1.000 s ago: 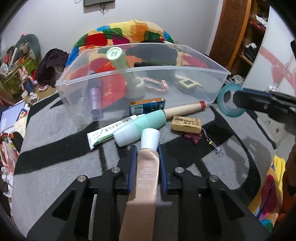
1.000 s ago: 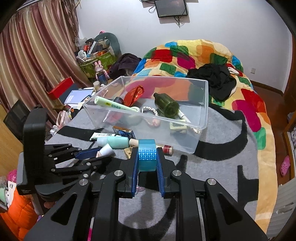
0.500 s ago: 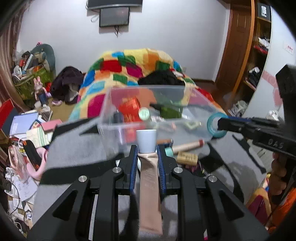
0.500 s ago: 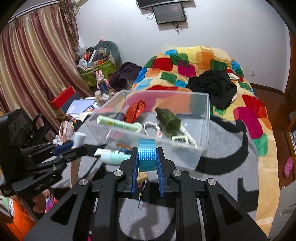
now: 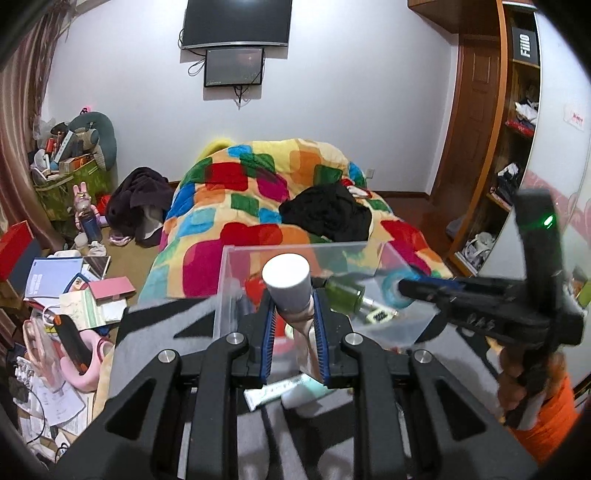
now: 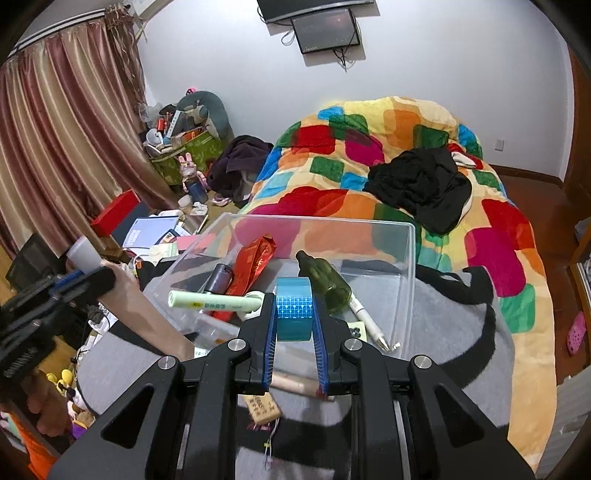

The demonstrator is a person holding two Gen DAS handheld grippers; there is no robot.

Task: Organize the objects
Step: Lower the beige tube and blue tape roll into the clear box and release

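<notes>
The beige tube [image 5: 291, 295] with its white cap is now riding higher, up at the rim of the clear bin [image 6: 402, 266], pinched in the left gripper [image 5: 293, 332]. The right gripper [image 6: 294, 332] is still clamping the teal tape roll [image 6: 294, 306], edging closer over the bin on the bed [image 6: 517, 258].

This is a bedroom in a home. A bed [image 6: 406, 192] with a bright patchwork blanket [image 5: 258, 206] fills the middle. Behind the bed, a TV [image 5: 236, 22] hangs on the wall. Left of the bed are curtains [image 6: 62, 133] and messy piles of books [image 5: 51, 277].
</notes>
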